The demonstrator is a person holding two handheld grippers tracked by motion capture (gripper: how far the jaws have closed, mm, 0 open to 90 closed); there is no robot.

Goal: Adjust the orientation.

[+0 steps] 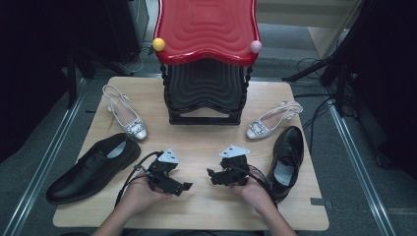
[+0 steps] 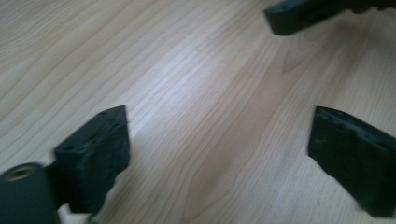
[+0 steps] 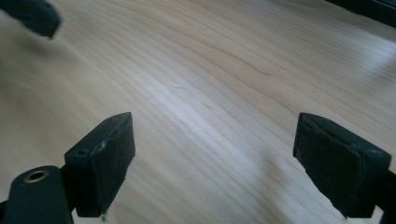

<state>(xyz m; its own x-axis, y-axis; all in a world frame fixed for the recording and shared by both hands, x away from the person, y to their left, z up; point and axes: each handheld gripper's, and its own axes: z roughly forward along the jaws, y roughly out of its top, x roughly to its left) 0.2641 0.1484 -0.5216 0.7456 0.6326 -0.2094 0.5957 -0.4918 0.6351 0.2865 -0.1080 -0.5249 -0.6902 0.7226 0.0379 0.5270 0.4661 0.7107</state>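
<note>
Black shoes flank the hands: each lies just outboard of its nearer tool, toes toward the person. Left gripper and right gripper face each other mid-table, jaws wide, empty.

Red rack: top cut by frame edge; its black lower shelf hides table strip behind. Your forearms cut at bottom edge, below rack. Other gripper's jaw tip, left gripper view: cut by top edge, blurred. Silver heels' buckle detail beside rack too small to tell.
</note>
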